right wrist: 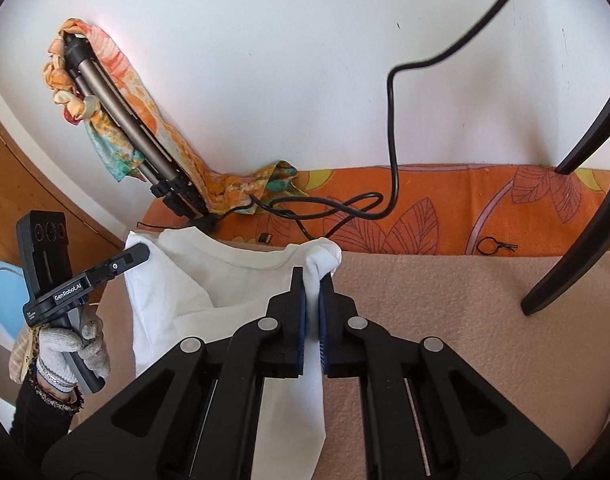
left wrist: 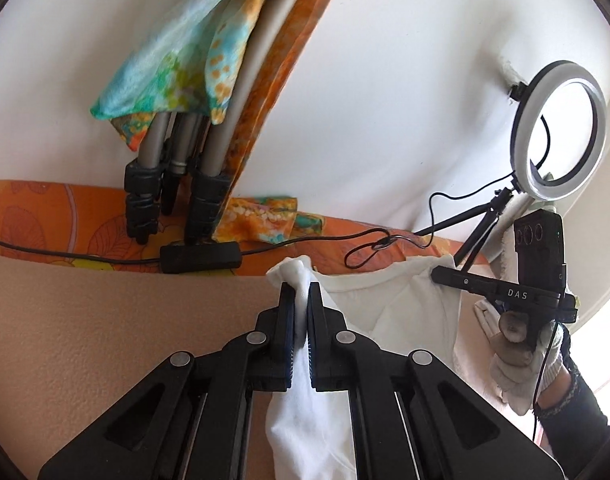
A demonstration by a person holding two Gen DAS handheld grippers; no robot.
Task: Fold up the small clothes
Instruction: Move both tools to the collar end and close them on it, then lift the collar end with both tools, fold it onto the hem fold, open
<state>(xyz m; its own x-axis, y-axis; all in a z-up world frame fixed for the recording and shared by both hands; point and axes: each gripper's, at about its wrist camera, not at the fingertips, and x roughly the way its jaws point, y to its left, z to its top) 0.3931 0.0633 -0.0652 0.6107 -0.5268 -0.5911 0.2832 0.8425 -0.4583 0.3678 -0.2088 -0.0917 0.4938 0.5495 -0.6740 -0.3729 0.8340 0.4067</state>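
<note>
Both claws, left (left wrist: pixel 301 292) and right (right wrist: pixel 313 280), clamp the shirt's (left wrist: pixel 397 300) shoulders at twelve o'clock; folding seems barely begun.

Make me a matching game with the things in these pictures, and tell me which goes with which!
Things:
1. white shirt
2. ring light
3. colourful scarf
4. black cable

Places or states:
A. tied round tripod legs
B. hanging down the white wall
C. held at both ends
D. on a small stand at the right

Pairs: 1-C, 2-D, 3-A, 4-B
</note>
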